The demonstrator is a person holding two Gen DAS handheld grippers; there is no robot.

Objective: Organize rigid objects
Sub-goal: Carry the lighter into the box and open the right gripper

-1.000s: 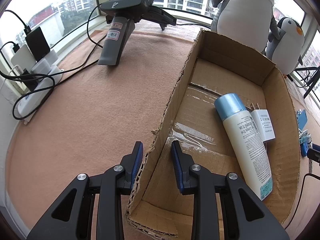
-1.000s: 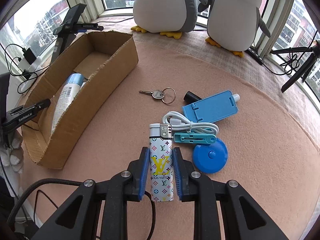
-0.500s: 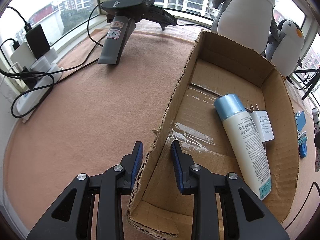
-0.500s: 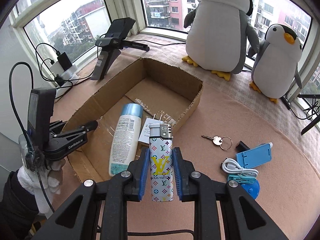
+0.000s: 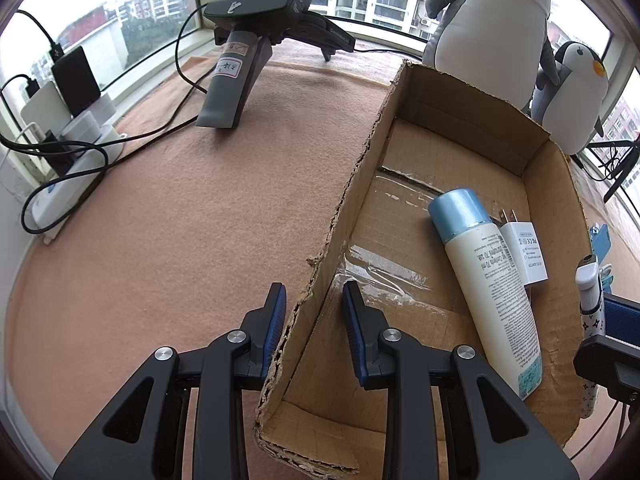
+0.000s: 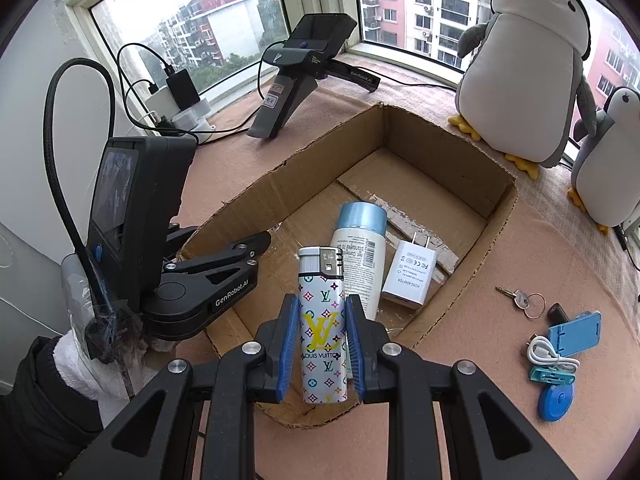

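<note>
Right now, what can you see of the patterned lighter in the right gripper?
The white lighter printed with coloured monogram symbols has a large yellow logo mid-body and a silver metal cap with a white top. It looks like glossy hard plastic. The right gripper is shut on its lower body, blue pads against both sides, holding it upright above the near end of the brown cardboard box. Nothing else touches it. The left wrist view catches it at the right edge.

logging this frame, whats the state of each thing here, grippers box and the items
left gripper: fingers astride the box wall, not clamped
right gripper: shut on lighter, over the box
lighter: held upright
cardboard box: open top, torn rim
bottle: lying in box, capped
white adapter: lying in box beside bottle
keys: on the mat outside box
white cable: coiled, on mat
</note>
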